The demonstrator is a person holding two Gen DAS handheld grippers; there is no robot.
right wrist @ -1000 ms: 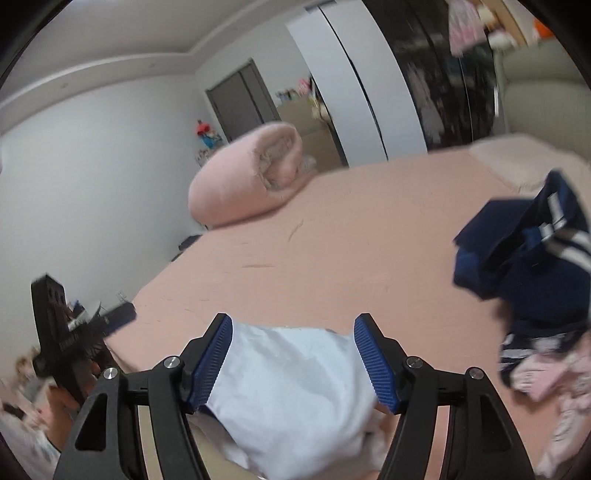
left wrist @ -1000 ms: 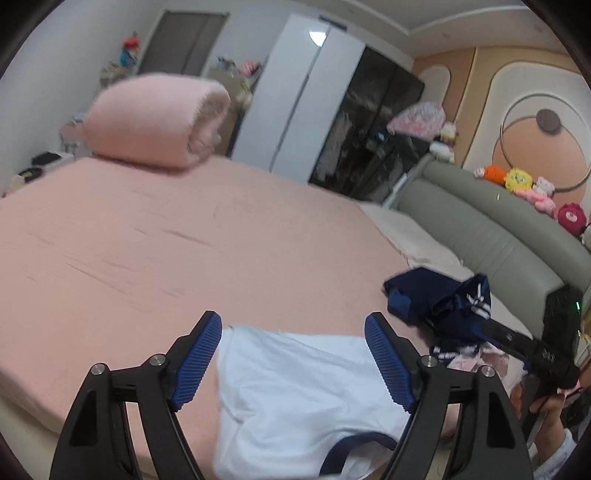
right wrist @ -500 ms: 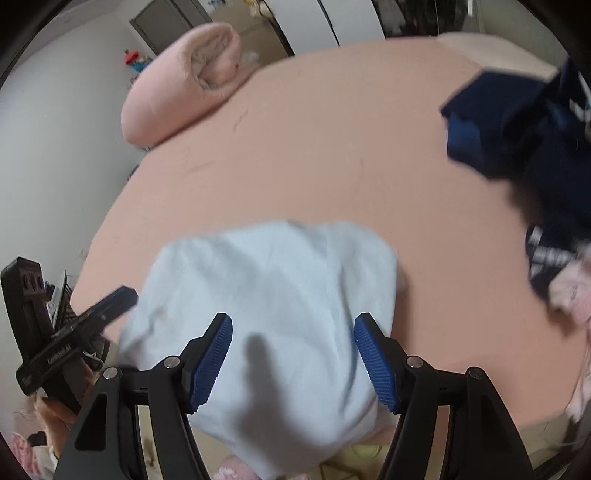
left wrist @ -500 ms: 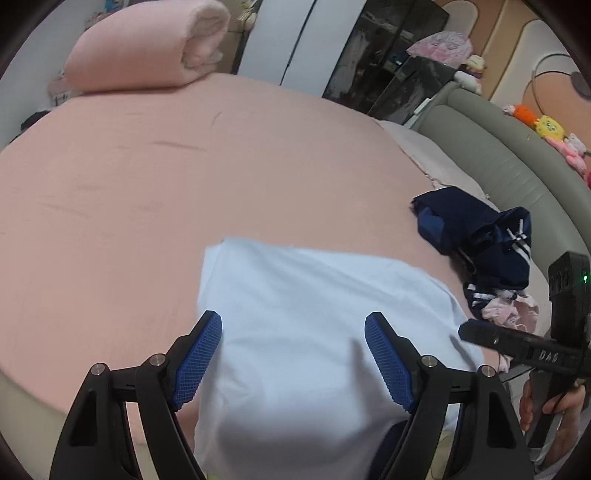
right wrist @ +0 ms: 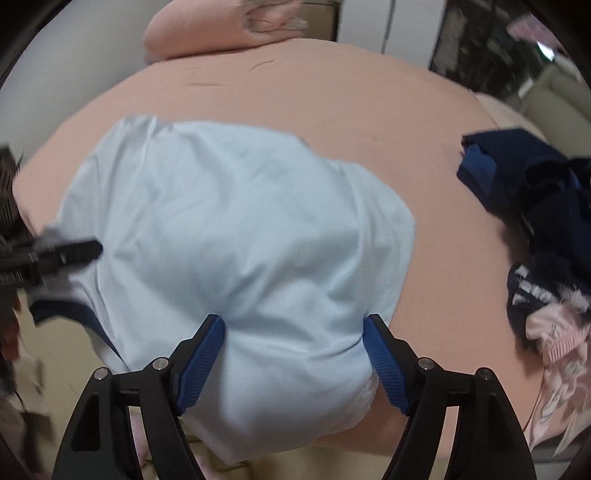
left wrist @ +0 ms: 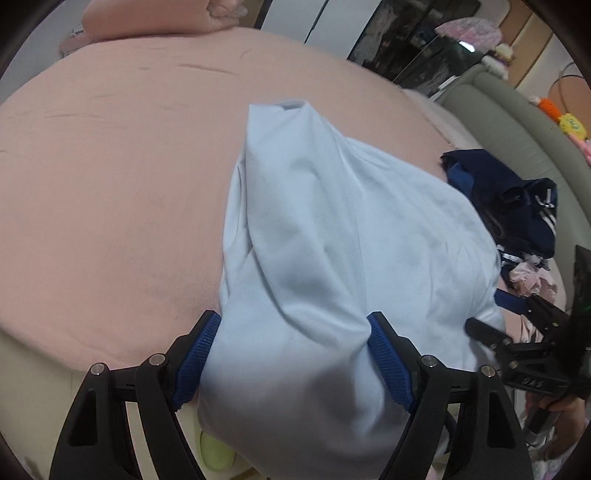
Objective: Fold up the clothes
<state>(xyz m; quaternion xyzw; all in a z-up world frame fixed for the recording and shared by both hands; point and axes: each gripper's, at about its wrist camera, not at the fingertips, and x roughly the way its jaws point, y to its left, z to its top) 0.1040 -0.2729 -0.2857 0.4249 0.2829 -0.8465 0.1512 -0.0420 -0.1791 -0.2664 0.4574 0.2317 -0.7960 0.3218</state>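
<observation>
So there's a pale blue shirt (left wrist: pixel 332 236) spread across the near part of a bed with a pink sheet (left wrist: pixel 110 177), and its near end hangs off the bed's edge toward the cameras. A dark navy trim runs along the shirt's lower border, which shows best in the right wrist view, low on the left side of the shirt.

The left gripper (left wrist: pixel 291 354) has its blue pads standing wide, one on each side of a bunched fold of the shirt. The cloth fills the gap and brushes the pads, but it looks loose rather than pinched. Same story with the right gripper (right wrist: pixel 293 350): its jaws have just been opening wider, the shirt's near edge sits between them, and the pads flank the fabric without squeezing it. Each gripper pokes into the other's view at the shirt's side, and a bit of a hand (left wrist: pixel 565 410) shows under the right one.

On the far side of the shirt, toward the bed's right edge, there's a heap of navy clothes (left wrist: pixel 506 195) with white stripes, and some pink clothing (right wrist: pixel 554 332) lies just in front of that heap. Well beyond the shirt, at the far end of the bed, sits a rolled pink blanket (right wrist: pixel 221 29). Past the navy heap, a grey-green padded headboard (left wrist: pixel 517 122) curves along the bed.
</observation>
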